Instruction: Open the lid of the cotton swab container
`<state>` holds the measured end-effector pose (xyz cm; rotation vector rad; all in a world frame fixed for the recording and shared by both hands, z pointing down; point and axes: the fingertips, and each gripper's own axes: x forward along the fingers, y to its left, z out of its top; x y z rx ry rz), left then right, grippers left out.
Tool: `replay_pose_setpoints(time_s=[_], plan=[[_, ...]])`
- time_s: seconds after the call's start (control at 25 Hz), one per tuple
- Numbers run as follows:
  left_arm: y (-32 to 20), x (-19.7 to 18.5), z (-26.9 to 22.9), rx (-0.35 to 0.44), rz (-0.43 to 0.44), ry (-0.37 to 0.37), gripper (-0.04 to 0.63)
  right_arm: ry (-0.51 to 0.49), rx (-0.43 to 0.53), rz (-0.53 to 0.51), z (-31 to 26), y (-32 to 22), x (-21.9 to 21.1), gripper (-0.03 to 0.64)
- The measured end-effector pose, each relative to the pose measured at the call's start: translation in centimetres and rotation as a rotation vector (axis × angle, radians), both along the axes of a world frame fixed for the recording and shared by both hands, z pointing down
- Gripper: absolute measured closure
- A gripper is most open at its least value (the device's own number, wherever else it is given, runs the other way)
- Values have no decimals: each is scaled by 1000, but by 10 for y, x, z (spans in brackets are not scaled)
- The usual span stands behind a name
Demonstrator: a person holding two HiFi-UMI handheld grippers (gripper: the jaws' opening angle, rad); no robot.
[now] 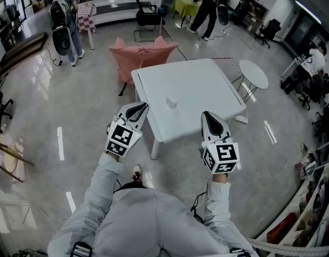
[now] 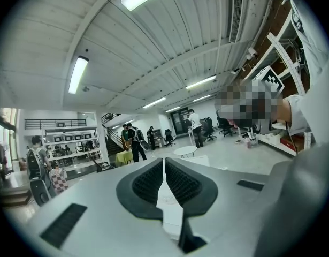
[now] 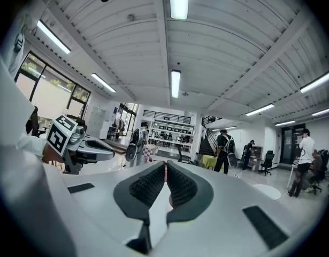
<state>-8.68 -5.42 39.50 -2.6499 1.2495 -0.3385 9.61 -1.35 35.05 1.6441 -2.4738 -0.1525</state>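
Note:
The cotton swab container point(image 1: 172, 101) is a small white object standing alone near the middle of the white square table point(image 1: 207, 84). My left gripper point(image 1: 138, 109) is held over the table's near left corner, short of the container, jaws shut and empty. Over the table's near right edge my right gripper point(image 1: 207, 116) is likewise shut with nothing in it. Both gripper views look level across the room, so neither shows the container. In the left gripper view the jaws point(image 2: 164, 163) meet; in the right gripper view they point(image 3: 166, 168) also meet, with the left gripper point(image 3: 73, 143) to the side.
A pink-covered chair point(image 1: 143, 55) stands behind the table and a small round white table point(image 1: 253, 73) to its right. People stand far back near shelves point(image 1: 65, 15) and a green table point(image 1: 186, 5). Shelving with boxes runs along the right wall point(image 1: 308, 218).

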Motion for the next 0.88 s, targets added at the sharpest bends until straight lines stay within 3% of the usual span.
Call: replay_pose_setpoints(time_s=[0.44,0.88], plan=[[-103,-18,-18,3,71,-11,565,-15,-2,24,-14,-97,-28,580],[-151,-9,12,-65,136,-30,565,-54,-76,13,27,-150,-27,568]])
